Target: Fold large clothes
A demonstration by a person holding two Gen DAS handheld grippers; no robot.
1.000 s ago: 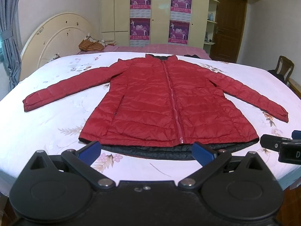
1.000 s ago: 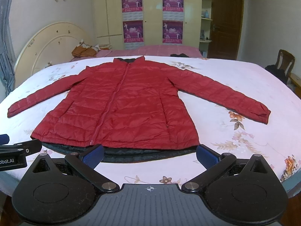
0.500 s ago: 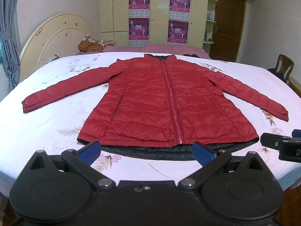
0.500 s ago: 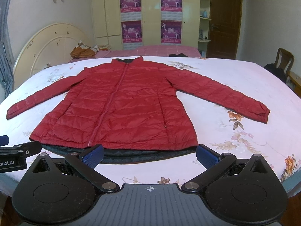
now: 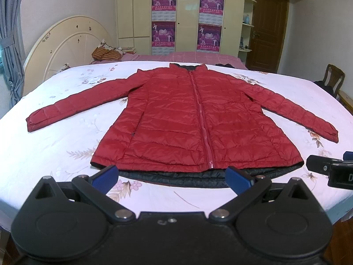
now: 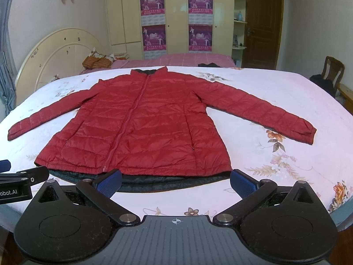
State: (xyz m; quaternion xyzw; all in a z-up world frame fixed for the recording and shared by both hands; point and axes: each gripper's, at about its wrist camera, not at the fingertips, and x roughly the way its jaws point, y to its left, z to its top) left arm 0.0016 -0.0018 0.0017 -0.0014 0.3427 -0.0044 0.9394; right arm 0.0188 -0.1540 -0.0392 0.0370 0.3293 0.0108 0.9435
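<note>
A red quilted jacket (image 5: 194, 119) (image 6: 141, 123) lies flat and zipped on the floral bedsheet (image 5: 57, 145), both sleeves spread outward, its dark lining showing along the near hem. My left gripper (image 5: 172, 177) hovers just in front of the hem, open, nothing between its blue pads. My right gripper (image 6: 175, 182) is likewise open before the hem's right half. Each gripper's tip shows at the edge of the other view: the right gripper (image 5: 328, 169) and the left gripper (image 6: 19, 180).
A curved cream headboard (image 5: 64, 46) stands at the far left. Behind the bed are a pink-covered bed (image 5: 187, 56), a wardrobe with purple posters (image 5: 187, 19), a brown door (image 5: 268, 35) and a wooden chair (image 5: 333, 77) at the right. The sheet beside both sleeves is bare.
Both grippers have drifted very slightly; the jacket sits a touch lower in the views. The jacket has not moved and both grippers stay open.
</note>
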